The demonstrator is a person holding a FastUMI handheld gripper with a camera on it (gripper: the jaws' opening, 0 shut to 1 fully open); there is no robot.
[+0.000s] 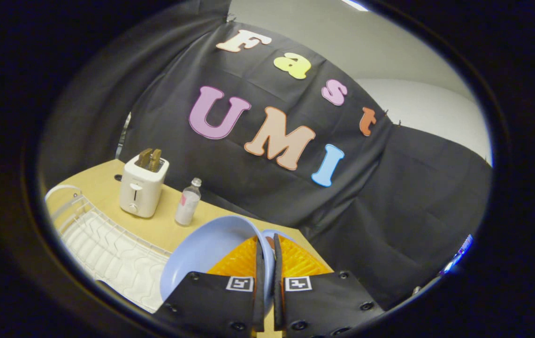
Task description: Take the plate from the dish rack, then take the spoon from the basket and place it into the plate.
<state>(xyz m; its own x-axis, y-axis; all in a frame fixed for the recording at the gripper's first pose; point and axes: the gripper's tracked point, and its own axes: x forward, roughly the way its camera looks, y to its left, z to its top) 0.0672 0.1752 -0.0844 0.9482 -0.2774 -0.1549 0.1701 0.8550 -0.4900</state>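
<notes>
Presently: one pale blue round plate [211, 256], held edge-on by its rim between the two fingers of the gripper [267, 263], which are clenched on it with only a thin slit left between them. The plate is seen lifted, tilted and apart from the white wire dish rack [108, 249], which lies beside and below it on the light wooden tabletop [164, 225].

Further from the plate, beyond the rack: one white two-slot toaster [141, 187] with brown slices standing in it; between toaster and plate, one small clear plastic bottle [187, 203] with a pale cap, upright.

Risks judged:
- Slip. Only the rim is pinched; a smooth plate held on edge may swing or drop if the wrist is turned quickly.
- Collision. The bottle stands near the plate's far edge and could be toppled as the plate is carried across.
- Hard landing if the plate is released while tilted.
</notes>
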